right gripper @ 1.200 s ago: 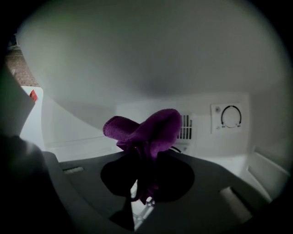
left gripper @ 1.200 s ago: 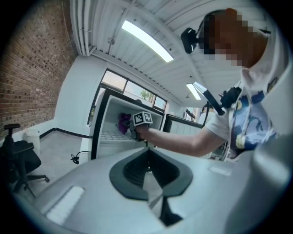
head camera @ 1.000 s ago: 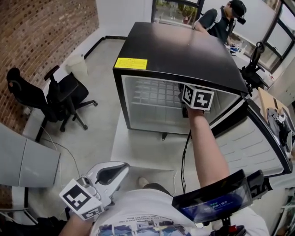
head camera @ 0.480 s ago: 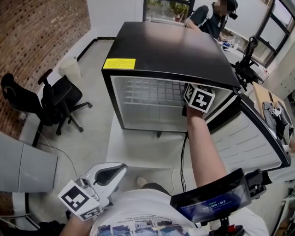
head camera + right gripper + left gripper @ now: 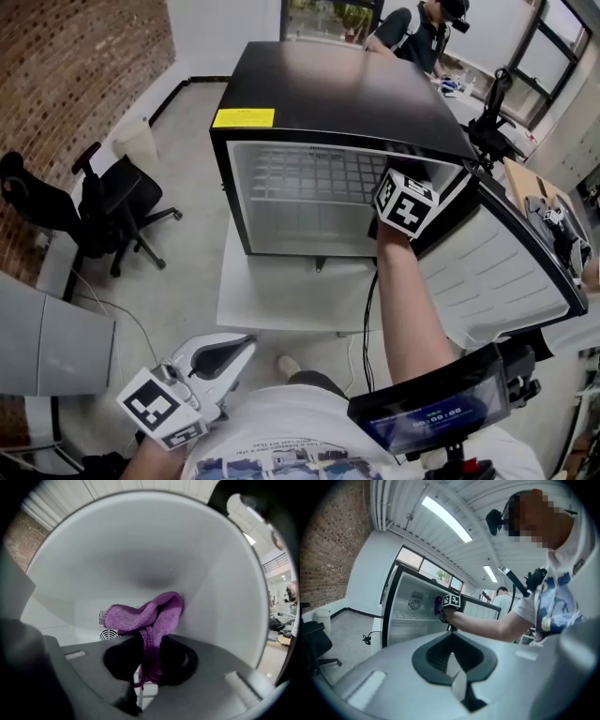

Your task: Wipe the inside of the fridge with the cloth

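Presently, the right gripper (image 5: 149, 663) is recorded inside the black compact fridge (image 5: 337, 89), jaws pinched narrow on a purple knitted cloth (image 5: 146, 615). The lower fold of the cloth is clamped between the jaws. Its bunched upper part is spread toward 12 o'clock of them and lies against the white inner wall (image 5: 154, 545). A round fan grille (image 5: 108, 634) is noted at 9 o'clock of the cloth, on the back wall.

In the head view the fridge is placed at 12 o'clock, set on a low white platform (image 5: 281, 295). Its white-lined door (image 5: 511, 272) is swung open toward 3 o'clock. A yellow label (image 5: 243, 118) is seen on the black top near the front edge, and a wire shelf (image 5: 314, 173) is visible within. The right forearm is extended to the opening's right side. Only the marker cube is exposed there; the jaws are hidden by the fridge top in this view.

The left gripper (image 5: 455, 674) is held at 7 o'clock of the head view, beside the torso and well apart from the fridge. Its jaws are drawn together with nothing between them.

A black office chair (image 5: 103, 211) is noted at 9 o'clock, before a brick wall (image 5: 84, 75). A second person (image 5: 422, 28) is seen at 1 o'clock, behind the fridge.
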`<state>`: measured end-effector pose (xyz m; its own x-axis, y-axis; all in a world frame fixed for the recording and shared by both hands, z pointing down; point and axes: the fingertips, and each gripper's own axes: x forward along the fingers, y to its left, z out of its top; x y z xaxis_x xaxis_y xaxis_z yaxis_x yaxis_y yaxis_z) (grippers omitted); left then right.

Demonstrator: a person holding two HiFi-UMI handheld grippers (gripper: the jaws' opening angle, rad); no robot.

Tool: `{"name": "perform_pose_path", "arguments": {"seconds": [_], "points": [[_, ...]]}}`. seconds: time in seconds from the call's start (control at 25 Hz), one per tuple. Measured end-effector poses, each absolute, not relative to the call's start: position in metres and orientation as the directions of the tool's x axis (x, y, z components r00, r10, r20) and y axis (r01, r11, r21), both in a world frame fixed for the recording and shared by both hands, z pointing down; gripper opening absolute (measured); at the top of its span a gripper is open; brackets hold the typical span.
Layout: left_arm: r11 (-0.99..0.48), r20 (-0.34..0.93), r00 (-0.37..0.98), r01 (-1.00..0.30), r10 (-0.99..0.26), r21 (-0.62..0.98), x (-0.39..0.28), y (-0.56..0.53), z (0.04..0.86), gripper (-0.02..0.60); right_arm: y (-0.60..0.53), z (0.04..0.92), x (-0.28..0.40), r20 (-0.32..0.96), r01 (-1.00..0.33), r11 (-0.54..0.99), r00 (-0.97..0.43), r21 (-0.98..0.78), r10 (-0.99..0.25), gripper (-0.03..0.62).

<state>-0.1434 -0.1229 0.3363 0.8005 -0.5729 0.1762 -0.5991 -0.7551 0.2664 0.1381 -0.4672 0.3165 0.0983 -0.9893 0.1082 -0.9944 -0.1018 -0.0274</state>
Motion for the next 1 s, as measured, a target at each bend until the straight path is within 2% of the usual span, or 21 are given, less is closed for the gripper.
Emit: {"name": "perform_pose_path", "arguments": {"seconds": [0.68, 1.0], "points": [[-0.792, 0.180, 0.841, -0.541, -0.510, 0.283, -0.161, -0.074, 0.343, 0.005, -0.385, 0.324, 0.151, 0.114, -0.984, -0.176, 0.175, -0.006, -0.978, 0.066], [-0.774, 0.177, 0.824, -0.567, -0.539, 0.282, -0.166, -0.074, 0.342, 0.005, -0.402, 0.319, 0.118, 0.136, -0.997, -0.056, 0.061, 0.044, -0.989, 0.066]]}}
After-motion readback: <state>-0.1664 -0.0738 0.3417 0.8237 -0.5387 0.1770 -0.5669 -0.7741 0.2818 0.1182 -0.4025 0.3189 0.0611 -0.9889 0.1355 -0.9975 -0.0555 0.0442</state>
